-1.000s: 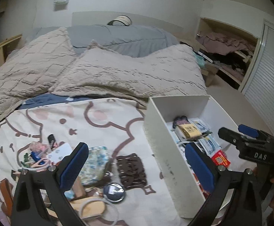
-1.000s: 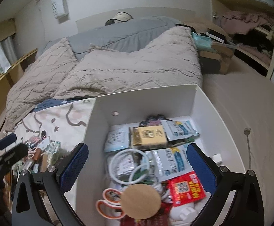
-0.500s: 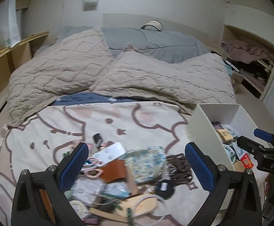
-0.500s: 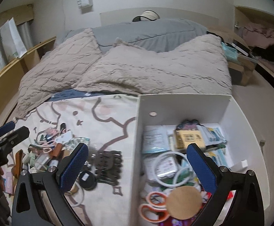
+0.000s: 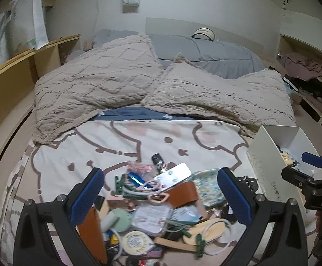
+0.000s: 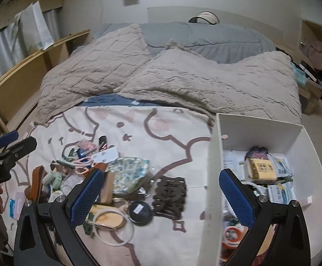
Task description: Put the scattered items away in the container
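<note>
A: What's different from a second ago?

B: Both cameras have swung left. The right gripper [image 6: 161, 197] was over the box [image 6: 260, 130] then; now the box wall cuts through the right of its view, and its spread, empty fingers frame the bedspread [image 6: 172, 133] beside it. The left gripper [image 5: 161, 196], likewise wide apart and holding nothing, now hangs over the pile [image 5: 152, 201], which fills the lower centre of its frame.

A: And the box from the left side?

B: It has slid to the right edge of the left view, at [image 5: 278, 133], with the right gripper in front of it.

A: So what does that mean for the job?

B: I'd say a drop-off is over and the next pick is starting. The box already holds packets and a yellow carton [image 6: 261, 170], but plenty is loose: scissors [image 5: 152, 186], a white card [image 5: 174, 174], a floral pouch [image 6: 129, 173], a dark hair claw [image 6: 169, 194] and a black round tin [image 6: 139, 209].

A: Which one goes next?

B: Can't tell yet. The claw and tin lie lower centre in the right view, nearest the box, so they look easy for the right gripper.
</note>
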### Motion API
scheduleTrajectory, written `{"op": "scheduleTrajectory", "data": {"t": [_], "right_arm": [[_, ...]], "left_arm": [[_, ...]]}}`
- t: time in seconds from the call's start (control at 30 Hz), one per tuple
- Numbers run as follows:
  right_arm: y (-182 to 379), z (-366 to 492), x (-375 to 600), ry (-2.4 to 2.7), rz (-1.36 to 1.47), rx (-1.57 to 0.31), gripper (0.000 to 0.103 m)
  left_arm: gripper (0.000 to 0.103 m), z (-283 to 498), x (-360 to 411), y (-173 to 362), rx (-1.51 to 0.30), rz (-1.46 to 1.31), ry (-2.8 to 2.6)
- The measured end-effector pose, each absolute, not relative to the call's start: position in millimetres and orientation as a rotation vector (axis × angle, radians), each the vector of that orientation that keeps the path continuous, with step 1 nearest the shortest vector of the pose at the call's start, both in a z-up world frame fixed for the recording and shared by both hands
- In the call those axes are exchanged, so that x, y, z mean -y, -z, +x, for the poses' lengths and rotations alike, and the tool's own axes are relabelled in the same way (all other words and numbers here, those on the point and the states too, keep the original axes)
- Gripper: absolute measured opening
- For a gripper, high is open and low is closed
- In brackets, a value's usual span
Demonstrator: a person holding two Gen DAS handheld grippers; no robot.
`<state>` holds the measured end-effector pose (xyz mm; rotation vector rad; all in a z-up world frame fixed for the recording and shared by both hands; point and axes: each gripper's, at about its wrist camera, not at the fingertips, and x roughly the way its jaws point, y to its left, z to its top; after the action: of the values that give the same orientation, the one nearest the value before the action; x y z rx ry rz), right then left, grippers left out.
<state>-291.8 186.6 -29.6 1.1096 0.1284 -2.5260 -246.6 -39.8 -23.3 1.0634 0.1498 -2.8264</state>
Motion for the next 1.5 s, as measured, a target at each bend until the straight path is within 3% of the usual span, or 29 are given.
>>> {"op": "scheduleTrajectory", "data": {"t": [0.4, 0.93, 1.3, 1.5], "right_arm": [[36, -279, -146, 2.442, 1.132, -0.158, 0.103], [70, -253, -97, 2.29, 1.189, -0.355, 0.103], [107, -226, -59, 2.119, 1.264, -0.522, 0.103], [130, -197, -36, 2.008, 1.239, -0.713, 0.103]], "left_arm": [[0.103, -224, 83, 20, -0.213, 1.063, 2.797], [0.103, -199, 129, 41, -0.265, 1.153, 2.71], [0.103, -192, 107, 102, 0.018, 1.503, 2.621], [0.103, -193, 91, 122, 0.1, 1.593, 2.599]]}}
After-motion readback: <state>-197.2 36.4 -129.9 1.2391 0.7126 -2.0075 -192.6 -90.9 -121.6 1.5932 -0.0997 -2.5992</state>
